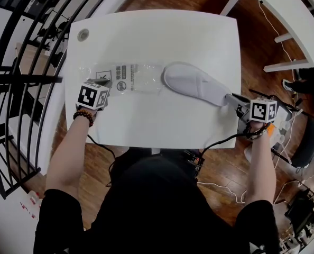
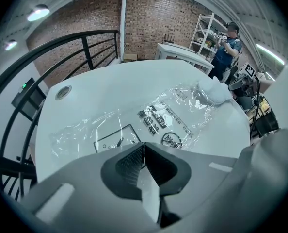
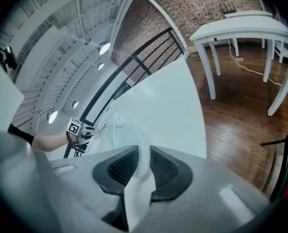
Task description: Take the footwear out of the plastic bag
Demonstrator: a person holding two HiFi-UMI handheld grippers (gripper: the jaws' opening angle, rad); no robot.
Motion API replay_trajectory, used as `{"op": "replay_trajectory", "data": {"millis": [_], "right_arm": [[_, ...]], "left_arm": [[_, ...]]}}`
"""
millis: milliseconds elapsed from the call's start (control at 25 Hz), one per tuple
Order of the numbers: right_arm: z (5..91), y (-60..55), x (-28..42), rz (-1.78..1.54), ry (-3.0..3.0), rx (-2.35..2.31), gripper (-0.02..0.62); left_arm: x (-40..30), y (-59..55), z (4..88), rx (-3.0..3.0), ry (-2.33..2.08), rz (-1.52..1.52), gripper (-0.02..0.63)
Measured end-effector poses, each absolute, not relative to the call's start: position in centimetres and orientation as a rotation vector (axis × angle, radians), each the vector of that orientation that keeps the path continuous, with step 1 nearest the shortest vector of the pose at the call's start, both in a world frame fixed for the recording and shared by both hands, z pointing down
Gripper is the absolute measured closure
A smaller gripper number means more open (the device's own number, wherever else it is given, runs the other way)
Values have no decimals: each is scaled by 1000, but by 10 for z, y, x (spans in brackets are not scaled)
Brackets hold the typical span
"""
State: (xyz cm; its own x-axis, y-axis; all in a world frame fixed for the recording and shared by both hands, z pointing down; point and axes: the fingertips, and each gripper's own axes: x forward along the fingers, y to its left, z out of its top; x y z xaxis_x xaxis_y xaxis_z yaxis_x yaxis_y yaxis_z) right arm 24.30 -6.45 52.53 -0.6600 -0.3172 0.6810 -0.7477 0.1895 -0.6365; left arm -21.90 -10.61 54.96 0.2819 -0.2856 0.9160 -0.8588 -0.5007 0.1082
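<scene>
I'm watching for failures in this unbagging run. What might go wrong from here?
1. The left gripper seems to pinch only the thin edge of the plastic bag. The film may slip free, and the bag may then trail after the slipper, whose toe sits at the bag's mouth.
2. The right gripper grips the slipper by its heel rim, near the table edge. A lost grip there might drop it to the floor.

One white fabric slipper [image 1: 194, 83], one clear printed plastic bag [image 1: 128, 78], one white rectangular table [image 1: 162, 30] — and two grippers: left hand-held gripper [image 2: 143, 149], right hand-held gripper [image 3: 143, 161].
</scene>
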Motion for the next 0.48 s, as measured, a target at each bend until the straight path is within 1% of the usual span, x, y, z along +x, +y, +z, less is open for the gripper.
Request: {"op": "replay_trajectory", "data": {"millis": [280,480], "right_arm": [[529,-43,249,1545,-2045,1129,526],[533,-29,246,1533,-2013,1205,524]], "left_arm": [[-222,-105,548,1940,-1035,1210,580],[-219,-104,550,1953,-1024,1205,580]]}}
